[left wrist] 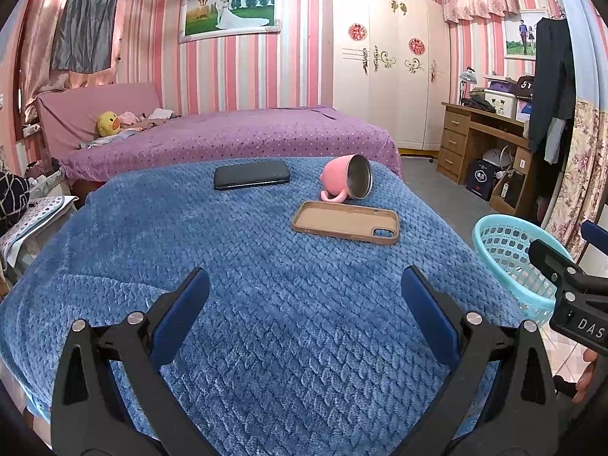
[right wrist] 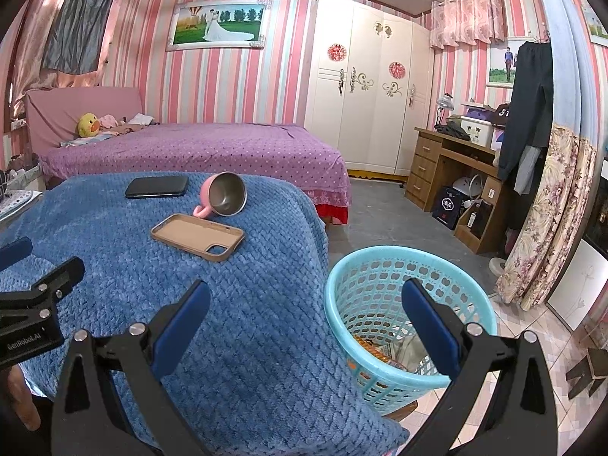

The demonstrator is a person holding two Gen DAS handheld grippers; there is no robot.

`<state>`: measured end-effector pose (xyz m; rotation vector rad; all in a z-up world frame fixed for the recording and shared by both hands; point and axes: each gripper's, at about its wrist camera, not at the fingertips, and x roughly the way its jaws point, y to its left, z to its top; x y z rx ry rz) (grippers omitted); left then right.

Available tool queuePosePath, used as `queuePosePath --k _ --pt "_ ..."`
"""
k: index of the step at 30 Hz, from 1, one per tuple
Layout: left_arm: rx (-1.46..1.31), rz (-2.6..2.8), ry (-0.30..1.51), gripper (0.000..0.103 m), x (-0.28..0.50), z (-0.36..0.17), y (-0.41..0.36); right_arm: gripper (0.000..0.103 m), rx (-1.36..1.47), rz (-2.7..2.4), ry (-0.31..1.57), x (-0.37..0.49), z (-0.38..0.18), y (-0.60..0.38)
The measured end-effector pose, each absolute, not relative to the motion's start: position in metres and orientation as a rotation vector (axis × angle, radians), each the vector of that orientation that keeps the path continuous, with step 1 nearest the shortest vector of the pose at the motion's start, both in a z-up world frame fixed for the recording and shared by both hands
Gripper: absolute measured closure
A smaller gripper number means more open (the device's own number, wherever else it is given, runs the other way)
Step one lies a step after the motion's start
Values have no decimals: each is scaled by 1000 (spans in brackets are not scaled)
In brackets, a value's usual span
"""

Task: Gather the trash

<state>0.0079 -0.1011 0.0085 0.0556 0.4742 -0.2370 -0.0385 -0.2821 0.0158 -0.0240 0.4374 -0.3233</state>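
**Both claws empty as basket already holds the trash**

Two handheld grippers hang over a table draped in a blue quilted blanket point(left wrist: 266, 266), each with its blue-padded jaws spread wide and nothing between them. The left gripper point(left wrist: 306, 304) points across the middle of the blanket; the right gripper point(right wrist: 306, 311) sits at the blanket's right edge, its right finger over the mouth of the round turquoise plastic lattice basket point(right wrist: 342, 277) that stands on the floor just beside the table.

No loose wrapper or scrap shows on the blanket. What lies there, all on the far half, is a black smartphone point(left wrist: 251, 180), a pink mug with a steel lining point(left wrist: 346, 182) tipped on its side with its mouth facing near and right, and a tan phone case point(left wrist: 345, 222) lying open side up, its long axis running left to right, just near of the mug and seemingly touching its handle. These look like belongings rather than rubbish.

The basket holds the visible trash: an orange-patterned packet point(right wrist: 370, 347) and pale crumpled wrappers point(right wrist: 408, 345) at its bottom, too jumbled to name further. The mug is empty.

By this showing the collecting seems finished or nearly so. Should anything further go in, the right gripper is the nearer to the basket, with the drop lying straight ahead and below it; the left is better placed for the blanket.
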Motion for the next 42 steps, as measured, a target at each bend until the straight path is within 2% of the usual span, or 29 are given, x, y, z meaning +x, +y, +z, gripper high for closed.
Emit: queuePosePath --k 42 --pt "56 -232 472 5 10 5 -104 5 -22 -334 436 -39 14 -287"
